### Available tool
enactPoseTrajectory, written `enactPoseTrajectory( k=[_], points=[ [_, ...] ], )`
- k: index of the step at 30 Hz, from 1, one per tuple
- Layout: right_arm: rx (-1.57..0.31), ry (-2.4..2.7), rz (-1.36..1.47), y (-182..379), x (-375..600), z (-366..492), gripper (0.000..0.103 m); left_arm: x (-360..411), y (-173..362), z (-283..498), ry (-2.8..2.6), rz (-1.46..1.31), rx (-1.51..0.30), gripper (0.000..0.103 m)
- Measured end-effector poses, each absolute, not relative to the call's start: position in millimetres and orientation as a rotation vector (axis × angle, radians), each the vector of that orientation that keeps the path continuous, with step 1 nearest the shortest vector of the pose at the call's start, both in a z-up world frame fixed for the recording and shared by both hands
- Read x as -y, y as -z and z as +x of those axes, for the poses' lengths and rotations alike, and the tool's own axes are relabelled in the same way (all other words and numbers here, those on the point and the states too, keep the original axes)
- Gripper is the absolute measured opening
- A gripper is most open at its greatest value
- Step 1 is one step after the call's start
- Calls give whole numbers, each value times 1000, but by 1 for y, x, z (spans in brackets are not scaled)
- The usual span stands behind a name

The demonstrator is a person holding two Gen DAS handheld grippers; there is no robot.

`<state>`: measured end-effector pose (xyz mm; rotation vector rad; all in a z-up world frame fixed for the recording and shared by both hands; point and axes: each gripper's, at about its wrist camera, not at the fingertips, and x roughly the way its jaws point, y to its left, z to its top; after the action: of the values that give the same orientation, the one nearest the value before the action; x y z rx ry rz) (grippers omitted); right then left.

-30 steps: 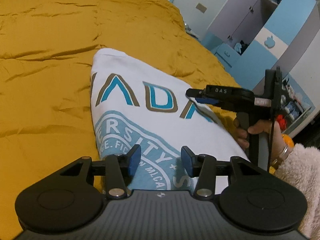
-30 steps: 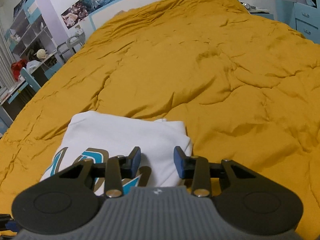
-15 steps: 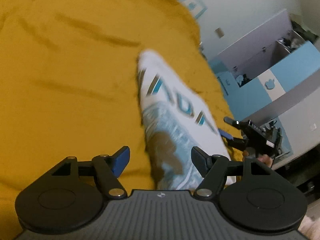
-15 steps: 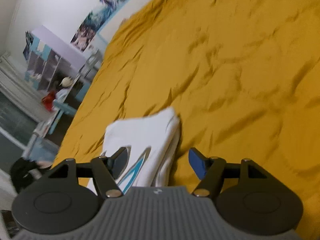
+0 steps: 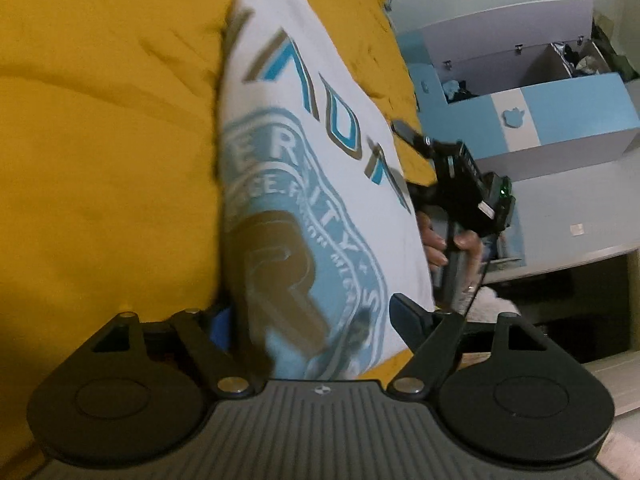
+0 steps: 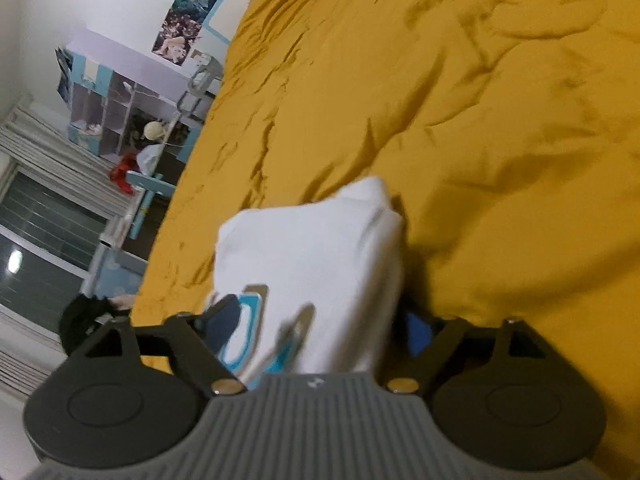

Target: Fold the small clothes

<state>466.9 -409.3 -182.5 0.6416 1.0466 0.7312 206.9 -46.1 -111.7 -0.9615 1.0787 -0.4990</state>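
Shirt (image 5: 320,184): folded small, lies on bed (image 5: 100,160).
Left gripper (image 5: 310,320): opening wide around shirt's 6 o'clock edge.
Right gripper (image 6: 316,324): opening, shirt between.
Left to do: maybe one fold.

My left gripper (image 5: 312,318): jaws opening, straddling the folded white T-shirt (image 5: 320,184).
Bedding: my yellow duvet (image 5: 100,160).

Lighting: dim, warm indoor light, source not visible; small bright glare spot on the window pane (image 6: 15,260) at far left of the right wrist view. Shadows: soft, dark beside the folded white shirt (image 5: 304,184) on the yellow bedspread (image 6: 460,120). Blur: motion smear over both views, print lettering softened. Distortion: strong fisheye bending, black vignette at corners.
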Motion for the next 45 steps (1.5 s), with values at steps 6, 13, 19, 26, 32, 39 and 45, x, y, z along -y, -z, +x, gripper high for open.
enactPoseTrajectory(
  k=[6,13,19,26,32,39,45],
  points=[
    [-1031,-721,580,189,402,468,64,53,121,214,499,-1010,-1083,95],
    [-1046,-670,606,195,409,466,32,40,124,192,429,-1021,-1055,52],
    [-1026,-616,554,168,408,453,23,38,113,189,418,-1043,-1022,37],
    [-909,-680,404,86,371,428,20,15,91,170,477,-1094,-897,34],
    [-839,-814,377,28,301,420,20,-53,45,133,438,-1081,-744,34],
    [-838,-1024,389,20,164,419,20,-137,3,69,261,-1016,-648,34],
    [-973,-1098,389,79,52,421,20,-181,42,40,94,-1052,-698,34]
  ],
)
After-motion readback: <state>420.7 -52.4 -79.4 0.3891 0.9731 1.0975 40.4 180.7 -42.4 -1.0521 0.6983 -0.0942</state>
